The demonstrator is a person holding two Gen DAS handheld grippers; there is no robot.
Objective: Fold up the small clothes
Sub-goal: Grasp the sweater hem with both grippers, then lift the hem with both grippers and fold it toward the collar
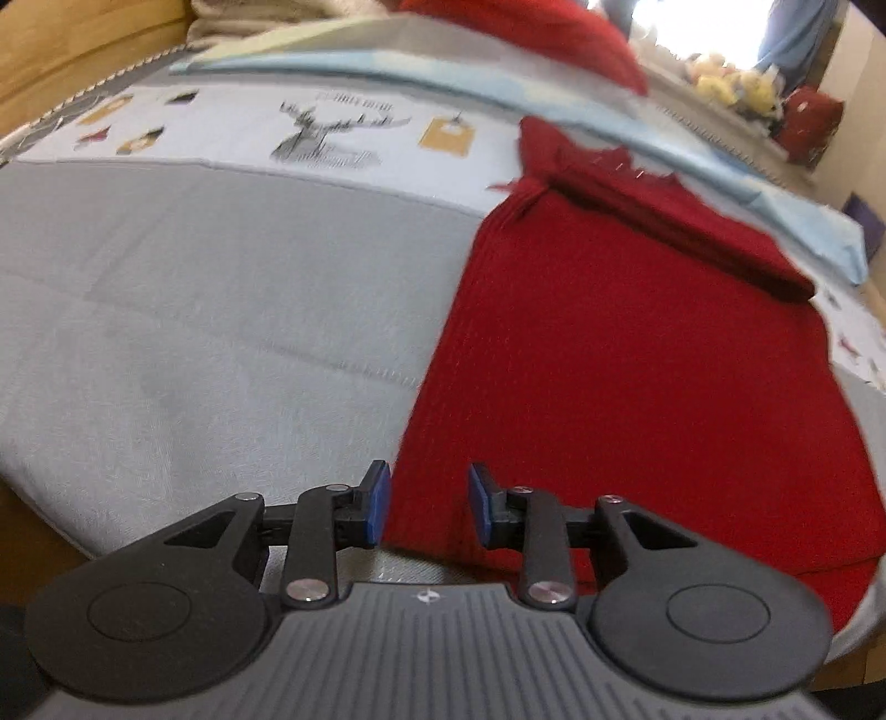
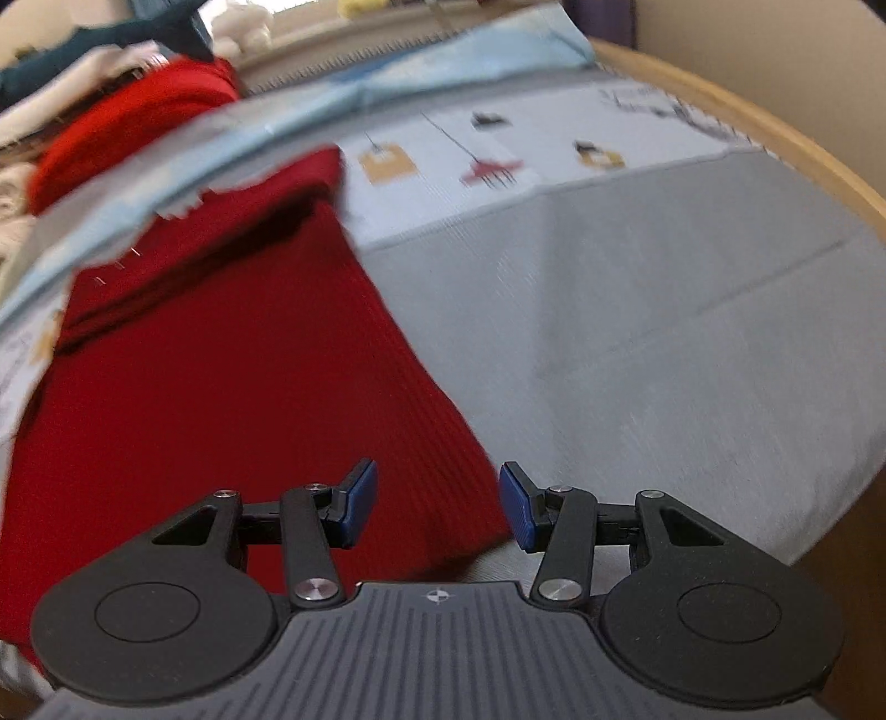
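A red ribbed knit garment (image 1: pixel 637 360) lies flat on a grey bed cover (image 1: pixel 221 310); its far end is folded over into a darker band. It also shows in the right wrist view (image 2: pixel 221 387). My left gripper (image 1: pixel 425 507) is open, its blue pads either side of the garment's near left corner, just above it. My right gripper (image 2: pixel 437 509) is open over the garment's near right corner, with nothing between the pads.
A printed pale strip with a deer and tags (image 1: pixel 332 138) crosses the cover beyond the garment. A light blue cloth (image 1: pixel 554 105) and another red item (image 1: pixel 554 39) lie behind. A wooden bed frame (image 2: pixel 775 127) curves along the edge. Soft toys (image 1: pixel 736 88) sit far right.
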